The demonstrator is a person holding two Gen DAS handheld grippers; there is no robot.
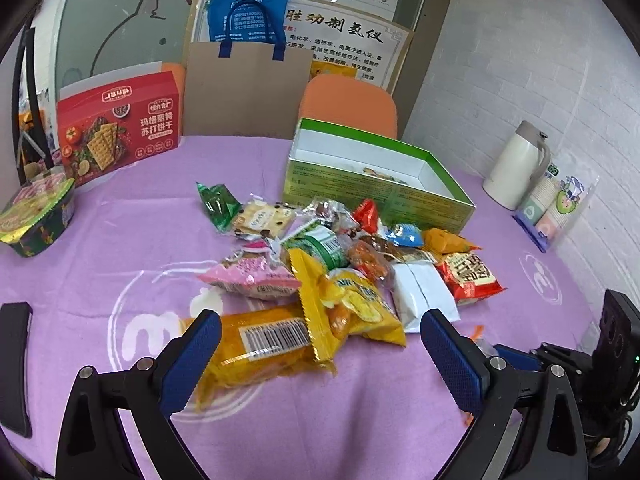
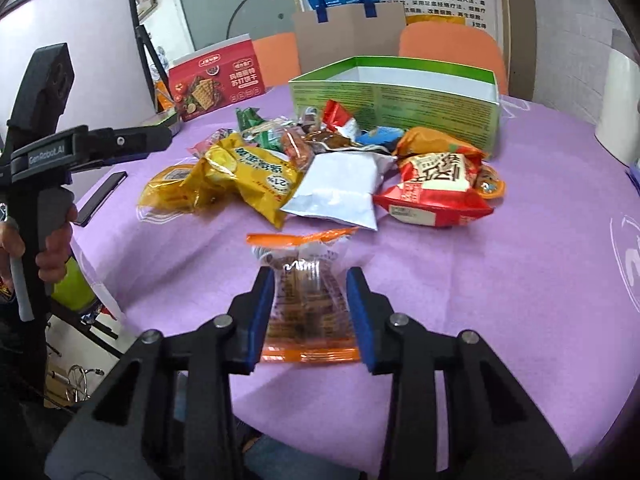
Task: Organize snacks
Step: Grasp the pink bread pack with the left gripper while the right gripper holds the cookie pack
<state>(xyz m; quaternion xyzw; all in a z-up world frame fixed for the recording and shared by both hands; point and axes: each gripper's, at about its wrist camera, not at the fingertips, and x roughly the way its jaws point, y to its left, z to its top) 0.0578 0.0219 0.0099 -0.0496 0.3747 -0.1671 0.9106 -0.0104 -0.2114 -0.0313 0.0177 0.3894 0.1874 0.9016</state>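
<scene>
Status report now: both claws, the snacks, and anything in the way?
Right claw shut on clear orange-edged packet. Left claw open over yellow packet. Green box open behind snack pile; nothing blocking it.

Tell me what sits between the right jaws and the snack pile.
In the right wrist view, bare purple tablecloth; the clear orange-edged packet sits between the jaws themselves.

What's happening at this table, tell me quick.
A person is sorting snacks with a handheld gripper in each hand. The right gripper has a clear packet with orange ends between its fingers, pads against its sides, low over the purple tablecloth. The left gripper is open and holds nothing, poised at the near edge of the snack pile. The open green box stands behind the pile and looks nearly empty, so most sorting remains.
</scene>
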